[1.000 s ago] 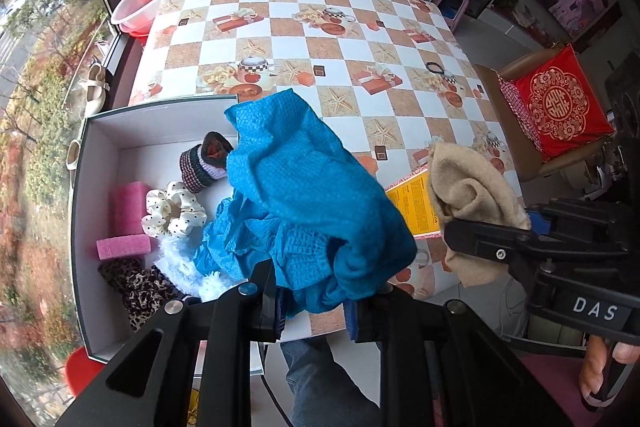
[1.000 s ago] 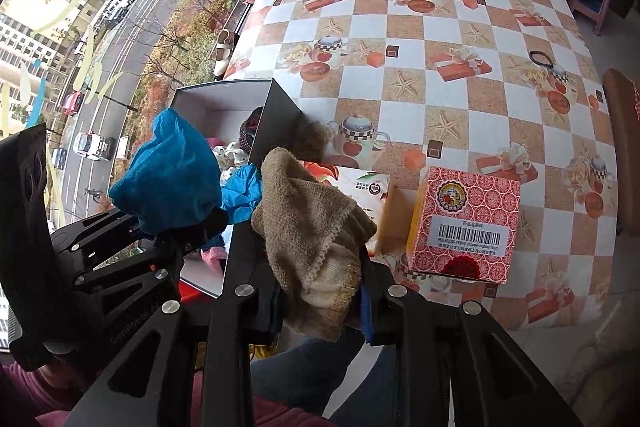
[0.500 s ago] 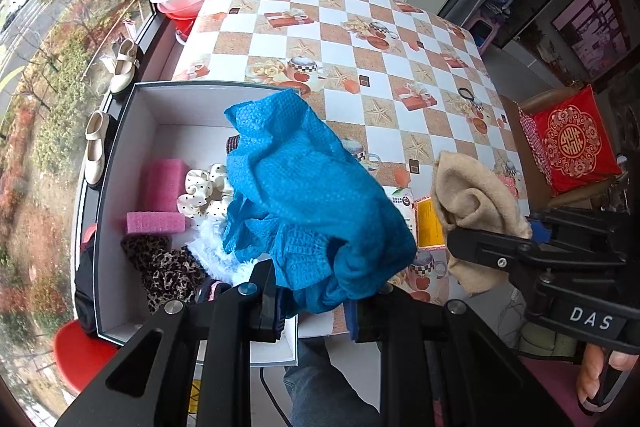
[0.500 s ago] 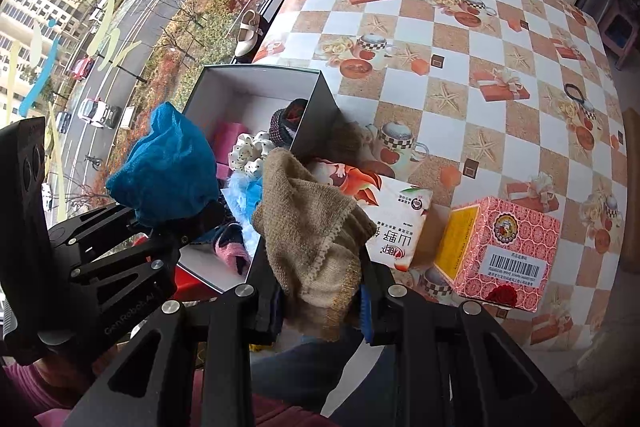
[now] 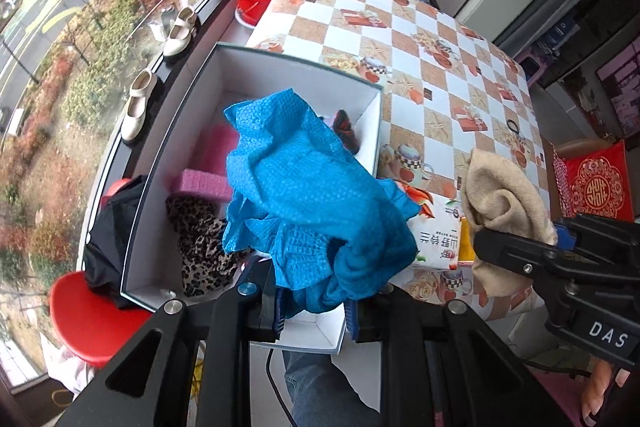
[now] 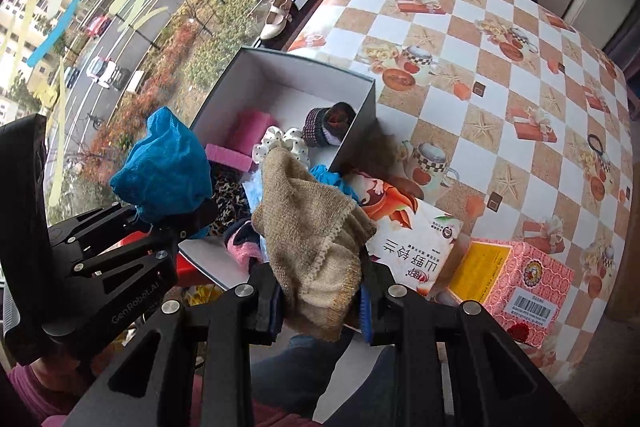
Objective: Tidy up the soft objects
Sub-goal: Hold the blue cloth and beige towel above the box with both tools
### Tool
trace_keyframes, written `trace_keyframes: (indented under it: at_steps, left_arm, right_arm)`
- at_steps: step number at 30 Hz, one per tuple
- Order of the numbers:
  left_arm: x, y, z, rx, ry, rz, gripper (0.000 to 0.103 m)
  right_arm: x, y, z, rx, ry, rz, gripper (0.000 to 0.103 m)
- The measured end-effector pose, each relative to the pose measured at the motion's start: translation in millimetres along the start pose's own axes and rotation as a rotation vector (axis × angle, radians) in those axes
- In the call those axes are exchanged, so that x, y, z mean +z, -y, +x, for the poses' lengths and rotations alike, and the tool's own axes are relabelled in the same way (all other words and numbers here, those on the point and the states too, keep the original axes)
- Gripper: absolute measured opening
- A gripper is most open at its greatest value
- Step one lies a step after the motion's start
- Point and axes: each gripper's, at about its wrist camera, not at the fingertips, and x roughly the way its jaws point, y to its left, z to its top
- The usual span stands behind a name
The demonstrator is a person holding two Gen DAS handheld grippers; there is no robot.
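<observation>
My left gripper (image 5: 314,309) is shut on a crumpled blue cloth (image 5: 304,195) and holds it above the near part of an open white box (image 5: 296,67). The blue cloth also shows in the right wrist view (image 6: 166,167). My right gripper (image 6: 322,301) is shut on a beige knitted cloth (image 6: 316,223), raised beside the box's near right corner; it also shows in the left wrist view (image 5: 504,203). In the box (image 6: 288,61) lie pink sponges (image 6: 250,129), a polka-dot scrunchie (image 6: 284,145), a dark knitted piece (image 6: 328,121) and a leopard-print cloth (image 5: 200,239).
The box stands at the left edge of a checkered table (image 6: 500,75). A white carton with an orange print (image 6: 408,239) and a pink patterned box (image 6: 516,287) lie near the front edge. A red stool (image 5: 84,323) and a window lie left.
Both grippers have moved left with their cloths. The blue cloth now hangs over the box's interior, and the beige cloth has come closer to the box's right wall.
</observation>
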Motion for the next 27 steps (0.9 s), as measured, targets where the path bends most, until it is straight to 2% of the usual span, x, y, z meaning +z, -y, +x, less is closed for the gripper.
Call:
trace_keyframes:
  at_steps: [6, 17, 27]
  left_arm:
    - [-4.1, -24.2, 9.7, 0.045, -0.001, -0.097, 0.025]
    - [-4.9, -37.2, 12.9, 0.042, 0.031, -0.149, 0.025]
    - [-9.2, -44.8, 9.1, 0.053, 0.046, -0.179, 0.026]
  right_arm:
    - [6.3, -19.7, 11.1, -0.004, -0.028, -0.091, 0.029]
    - [16.5, -33.5, 10.5, -0.045, -0.036, -0.164, 0.029]
    - [18.0, -38.1, 13.9, -0.035, -0.051, -0.172, 0.029]
